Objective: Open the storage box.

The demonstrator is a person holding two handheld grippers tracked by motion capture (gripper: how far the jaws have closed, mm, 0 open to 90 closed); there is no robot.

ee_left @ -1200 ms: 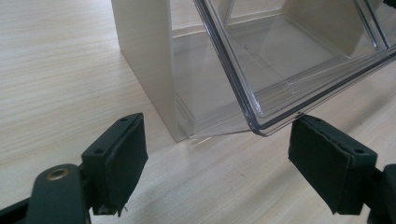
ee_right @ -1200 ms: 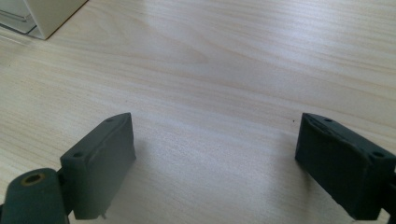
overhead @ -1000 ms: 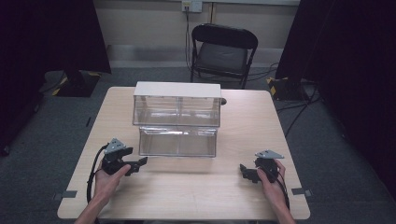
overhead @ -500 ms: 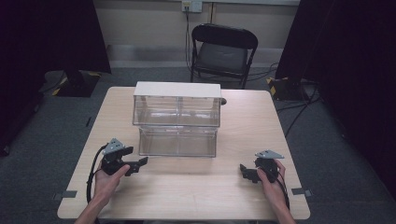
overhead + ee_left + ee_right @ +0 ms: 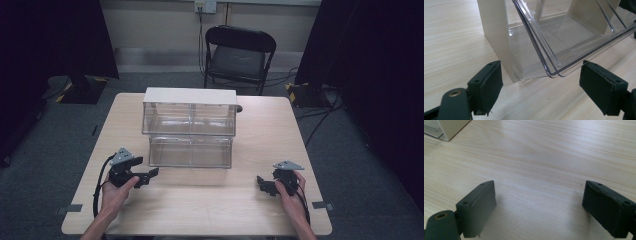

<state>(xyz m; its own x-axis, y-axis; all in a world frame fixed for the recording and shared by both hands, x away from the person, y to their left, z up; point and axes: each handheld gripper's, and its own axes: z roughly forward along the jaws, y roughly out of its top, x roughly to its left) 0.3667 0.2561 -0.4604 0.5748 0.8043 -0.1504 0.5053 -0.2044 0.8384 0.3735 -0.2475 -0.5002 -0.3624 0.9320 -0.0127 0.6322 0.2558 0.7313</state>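
Note:
A clear plastic drawer cabinet with a white top (image 5: 190,127) stands in the middle of the wooden table (image 5: 210,200). Its lower drawer (image 5: 191,152) juts forward, tilted open. My left gripper (image 5: 150,176) rests on the table at the front left, open, its jaws pointing at the drawer's near left corner (image 5: 551,72) with a small gap between. My right gripper (image 5: 261,184) rests at the front right, open, with bare tabletop between its pads (image 5: 480,205). The cabinet's white corner (image 5: 449,127) sits far off in the right gripper view.
A black folding chair (image 5: 239,55) stands beyond the table's far edge. Dark curtains hang on both sides. Cables run across the grey floor at the right. Bare tabletop lies in front of the cabinet between the two hands.

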